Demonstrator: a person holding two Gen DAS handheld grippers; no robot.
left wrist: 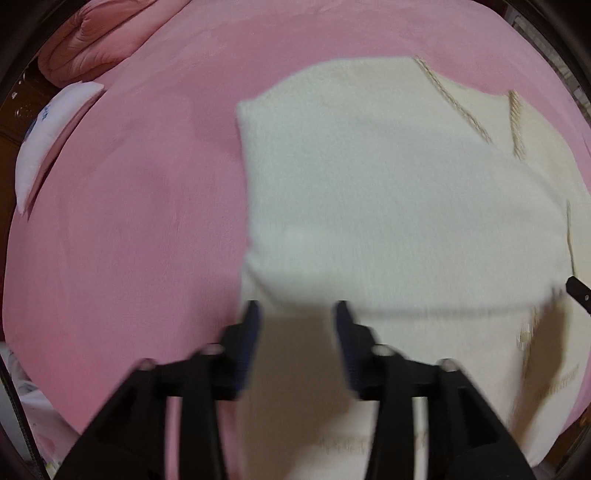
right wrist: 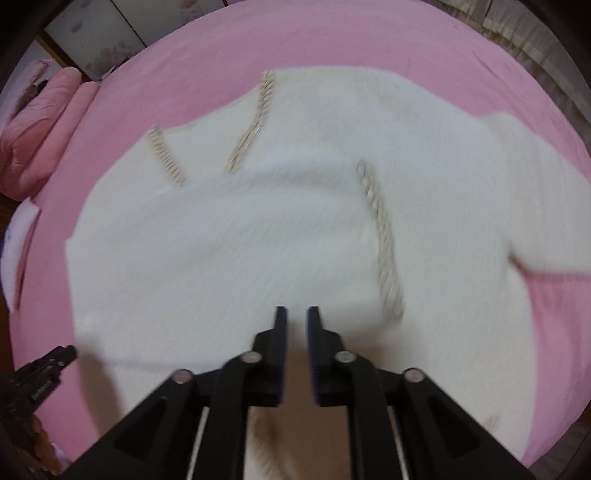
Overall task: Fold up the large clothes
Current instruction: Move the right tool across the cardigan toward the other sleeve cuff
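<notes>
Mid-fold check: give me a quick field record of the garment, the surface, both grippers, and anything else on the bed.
garment: white fuzzy sweater with beige stitched trim, part folded over itself
surface: pink bed sheet
left gripper: open, nothing between the jaws, above the sweater's edge
right gripper: open by a narrow gap, nothing held, above the sweater
other items: pink quilt bundled at the far corner; white pillow at the bed's edge
image quality: motion blur in both views

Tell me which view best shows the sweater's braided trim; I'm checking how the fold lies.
The right wrist view: three strips of braided trim run across the white sweater, all well inside the picture. The left wrist view shows only two blurred strips near its upper right.
</notes>
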